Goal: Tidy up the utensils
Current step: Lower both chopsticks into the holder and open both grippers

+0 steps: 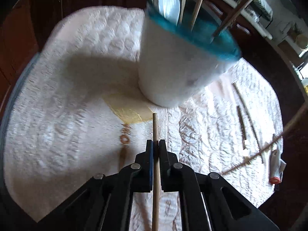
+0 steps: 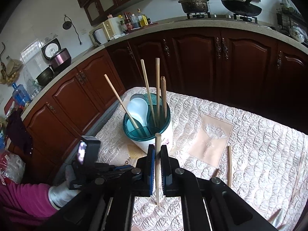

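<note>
A pale wooden chopstick [image 2: 157,165] is gripped upright by each tongs, right [image 2: 157,150] and left [image 1: 156,144], just before the white teal-rimmed holder [image 2: 152,132].

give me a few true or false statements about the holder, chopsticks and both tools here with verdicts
1. The left tool is shut on a chopstick. True.
2. The right tool is open and holds nothing. False: it is shut on a wooden chopstick.
3. The utensil holder has a red rim. False: the rim is teal, the body white.
4. A white spoon stands in the holder with several chopsticks. True.
5. No chopsticks remain on the quilted cloth. False: at least one loose chopstick lies there, right of the holder.
</note>
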